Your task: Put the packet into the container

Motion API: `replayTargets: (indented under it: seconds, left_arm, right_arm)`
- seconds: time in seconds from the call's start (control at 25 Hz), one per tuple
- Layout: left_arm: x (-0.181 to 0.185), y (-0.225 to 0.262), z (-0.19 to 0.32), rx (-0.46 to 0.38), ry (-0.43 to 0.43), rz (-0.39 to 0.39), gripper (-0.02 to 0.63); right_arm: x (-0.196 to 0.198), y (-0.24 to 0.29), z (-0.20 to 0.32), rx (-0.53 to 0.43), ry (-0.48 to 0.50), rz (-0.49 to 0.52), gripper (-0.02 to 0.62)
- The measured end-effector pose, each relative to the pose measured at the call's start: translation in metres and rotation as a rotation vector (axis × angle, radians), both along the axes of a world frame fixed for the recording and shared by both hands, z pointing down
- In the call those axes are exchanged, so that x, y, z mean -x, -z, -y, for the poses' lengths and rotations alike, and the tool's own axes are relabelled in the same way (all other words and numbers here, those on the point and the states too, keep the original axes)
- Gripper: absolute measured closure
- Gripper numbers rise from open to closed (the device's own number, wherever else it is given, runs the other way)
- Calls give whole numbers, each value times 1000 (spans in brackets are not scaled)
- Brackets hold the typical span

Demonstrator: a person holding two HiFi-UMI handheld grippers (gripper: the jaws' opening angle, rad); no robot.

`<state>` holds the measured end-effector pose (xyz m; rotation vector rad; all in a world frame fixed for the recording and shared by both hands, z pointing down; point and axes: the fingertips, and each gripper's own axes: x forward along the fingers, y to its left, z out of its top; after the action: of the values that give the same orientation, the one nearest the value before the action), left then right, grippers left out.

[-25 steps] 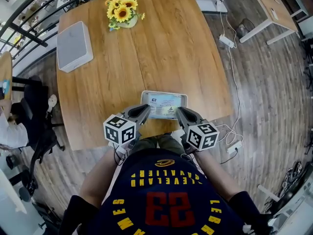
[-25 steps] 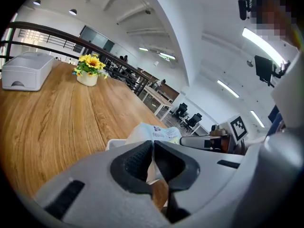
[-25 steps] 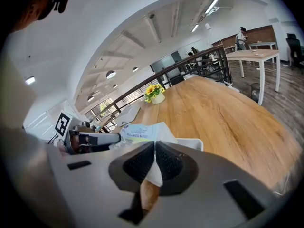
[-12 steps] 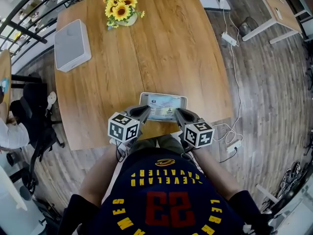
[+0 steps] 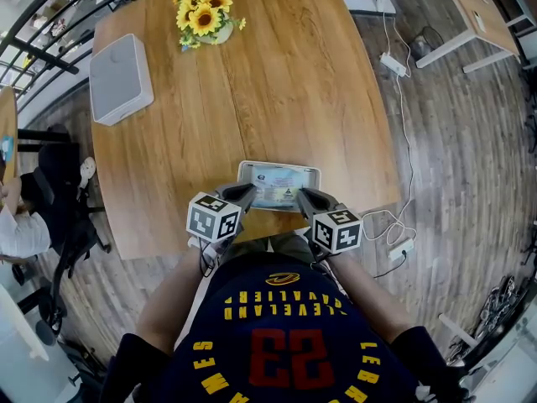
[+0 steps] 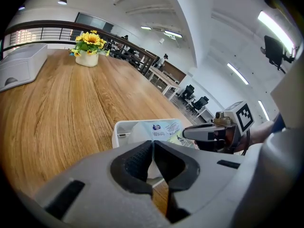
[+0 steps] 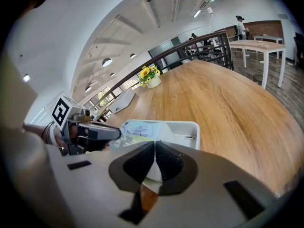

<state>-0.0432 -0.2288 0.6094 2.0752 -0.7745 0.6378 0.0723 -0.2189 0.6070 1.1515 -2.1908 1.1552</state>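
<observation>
The light-blue printed packet (image 5: 281, 183) lies inside the white rectangular container (image 5: 279, 165) near the front edge of the wooden table (image 5: 252, 99). My left gripper (image 5: 250, 190) rests at the container's left near corner and my right gripper (image 5: 304, 193) at its right near corner. In the left gripper view, the left gripper (image 6: 153, 144) has its jaws shut tip to tip with nothing between them, and the packet (image 6: 159, 129) sits just beyond in the container (image 6: 118, 127). The right gripper (image 7: 155, 145) is also shut and empty in front of the packet (image 7: 137, 127).
A vase of sunflowers (image 5: 201, 19) and a white box (image 5: 120, 78) stand at the table's far left. The table's front edge runs just under the grippers. Cables and a power strip (image 5: 393, 64) lie on the floor to the right, and a black chair (image 5: 63, 217) stands at left.
Both grippers have drawn slightly back toward the person and a little closer together. The packet stays in the container.
</observation>
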Motion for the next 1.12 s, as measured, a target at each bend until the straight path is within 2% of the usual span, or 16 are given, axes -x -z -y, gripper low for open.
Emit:
replayTargets:
  seconds: [0.28, 0.76, 1.04, 1.12]
  left_arm:
    - [-2, -5, -2, 24, -21, 26, 583]
    - [-3, -7, -2, 32, -3, 43, 581]
    - [-4, -6, -3, -8, -20, 84, 579]
    - [-4, -5, -3, -27, -25, 106, 556]
  right_arm:
    - [-1, -6, 1, 23, 6, -16, 578]
    - [-2, -7, 2, 26, 15, -32, 578]
    - [-1, -8, 2, 10, 28, -55, 578]
    - [-2, -7, 1, 4, 31, -66, 578]
